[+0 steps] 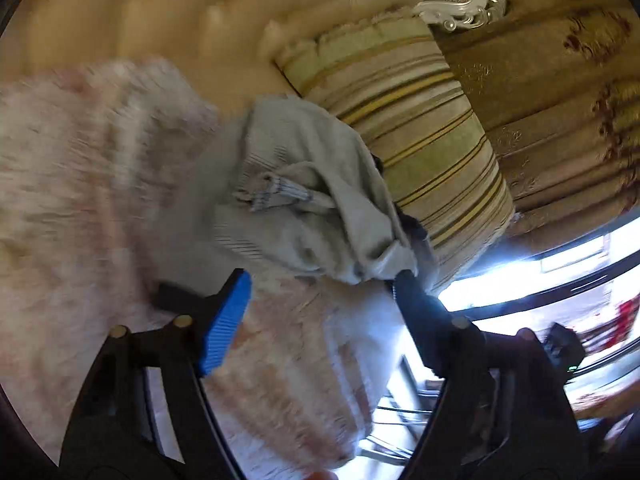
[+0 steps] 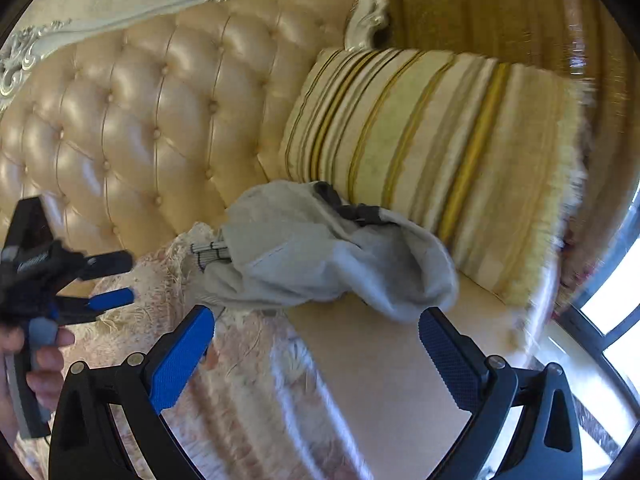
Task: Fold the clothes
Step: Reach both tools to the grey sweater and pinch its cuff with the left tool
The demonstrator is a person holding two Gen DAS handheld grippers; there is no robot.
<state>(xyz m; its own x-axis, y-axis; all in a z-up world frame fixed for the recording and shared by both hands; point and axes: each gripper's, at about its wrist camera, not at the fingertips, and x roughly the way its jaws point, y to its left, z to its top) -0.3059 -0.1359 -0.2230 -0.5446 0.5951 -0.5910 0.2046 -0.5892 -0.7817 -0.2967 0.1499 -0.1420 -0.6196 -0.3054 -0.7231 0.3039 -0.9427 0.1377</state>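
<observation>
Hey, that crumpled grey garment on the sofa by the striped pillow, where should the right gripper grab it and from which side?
Judging by its pose, take the grey garment at the loose rounded end nearest the open right gripper, coming from the front of the seat. That end lies free on the bare cushion, while the far edge is bunched against the striped pillow. The open left gripper sits toward the ribbed-hem end.

Motion blur smears the pink patterned cover (image 1: 80,184). A dark item (image 2: 348,206) lies mostly hidden beneath the crumpled grey garment (image 2: 320,256), unidentifiable.
</observation>
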